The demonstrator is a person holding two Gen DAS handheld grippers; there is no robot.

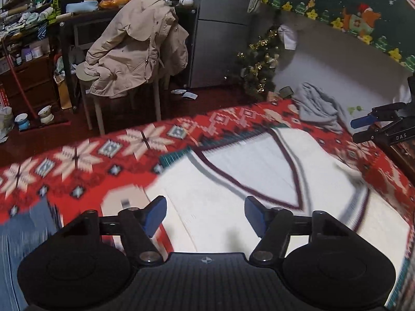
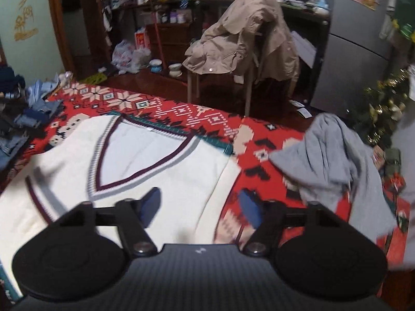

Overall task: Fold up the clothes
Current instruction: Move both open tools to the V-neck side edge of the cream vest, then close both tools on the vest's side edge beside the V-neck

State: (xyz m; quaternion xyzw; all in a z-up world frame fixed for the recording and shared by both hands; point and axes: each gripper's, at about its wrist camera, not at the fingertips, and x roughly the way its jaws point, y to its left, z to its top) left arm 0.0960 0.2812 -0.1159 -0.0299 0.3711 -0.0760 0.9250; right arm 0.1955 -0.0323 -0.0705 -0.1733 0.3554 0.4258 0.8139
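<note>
Left hand-held gripper point(image 1: 206, 216) view alone shows right hand-held gripper point(image 1: 363, 127).

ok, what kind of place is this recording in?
Most likely a lived-in home room, not a lab: a beige coat draped over a chair, a grey refrigerator, a small decorated Christmas tree, and a white V-neck knit vest on a red patterned blanket.

The right gripper point(image 2: 199, 207), jaws apart, hangs over a white V-neck knitted vest point(image 2: 160, 171) on a red patterned blanket point(image 2: 259, 140).
</note>
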